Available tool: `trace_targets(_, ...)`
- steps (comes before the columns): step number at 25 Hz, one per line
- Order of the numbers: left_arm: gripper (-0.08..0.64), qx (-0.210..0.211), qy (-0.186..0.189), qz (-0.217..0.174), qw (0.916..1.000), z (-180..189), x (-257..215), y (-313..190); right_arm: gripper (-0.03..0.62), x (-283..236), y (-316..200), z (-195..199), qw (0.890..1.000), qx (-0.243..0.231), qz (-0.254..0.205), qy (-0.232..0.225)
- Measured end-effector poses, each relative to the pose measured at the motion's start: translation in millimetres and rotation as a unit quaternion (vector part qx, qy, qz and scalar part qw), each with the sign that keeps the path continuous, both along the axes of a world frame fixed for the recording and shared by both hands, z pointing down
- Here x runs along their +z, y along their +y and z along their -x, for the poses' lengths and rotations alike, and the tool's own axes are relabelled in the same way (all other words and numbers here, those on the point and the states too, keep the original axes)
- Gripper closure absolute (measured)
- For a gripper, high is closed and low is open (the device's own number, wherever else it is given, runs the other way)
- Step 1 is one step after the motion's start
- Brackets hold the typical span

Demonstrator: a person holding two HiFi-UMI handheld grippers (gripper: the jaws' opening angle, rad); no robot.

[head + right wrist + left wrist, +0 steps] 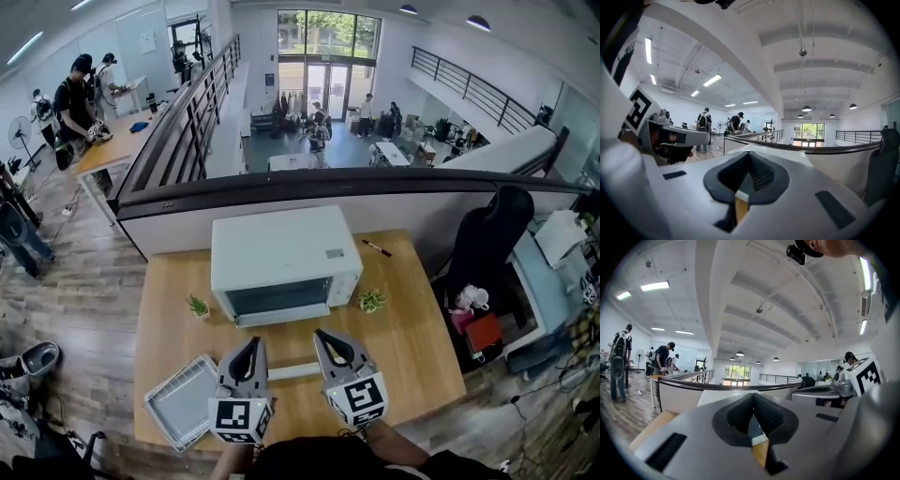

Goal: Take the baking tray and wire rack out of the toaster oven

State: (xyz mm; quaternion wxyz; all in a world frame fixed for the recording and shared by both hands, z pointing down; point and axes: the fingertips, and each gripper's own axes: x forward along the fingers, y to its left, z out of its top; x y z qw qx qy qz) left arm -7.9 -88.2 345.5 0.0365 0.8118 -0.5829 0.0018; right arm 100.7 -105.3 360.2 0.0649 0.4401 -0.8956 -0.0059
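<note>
- Wooden table (427, 328) on an open mezzanine, railing behind it, people at desks far off on the left.
- Toaster oven (286, 262) sat at the middle of the back edge, white, its glass door facing the person and looking closed.
- Baking tray (183, 403) lay flat at the front left corner, one corner hanging over the edge; whether the wire rack lay in it, the head view didn't show.
- Left gripper (251, 343) hung above the front edge, just right of the tray and clear of it; its dark pads (771, 416) met at the tips, nothing between them.
- Right gripper (324, 336) was up beside it, pads (761, 173) pressed together too, empty.
- Small plants (198, 306) flanked the oven, and a pen (377, 248) lay near the back right corner.
</note>
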Motion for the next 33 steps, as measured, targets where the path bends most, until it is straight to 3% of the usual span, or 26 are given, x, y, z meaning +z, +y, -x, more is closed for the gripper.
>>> trace_targets(11,0.537,-0.007,-0.016,-0.004,0.9998,-6.0,-0.7,-0.2,0.586,-5.8,-0.6,-8.4,1.000,-0.002,-0.010,0.000)
trace_targets(19,0.537,0.002,0.004,0.017,0.9998,-8.0,8.1,2.4,0.586,-1.3,1.8,-16.3,1.000,0.008,0.002,-0.006)
trace_targets(33,0.537,0.009,0.007,0.030,0.9995,-17.9,15.6,-0.4,0.586,3.2,0.9,-26.8,1.000,0.014,0.007,-0.007)
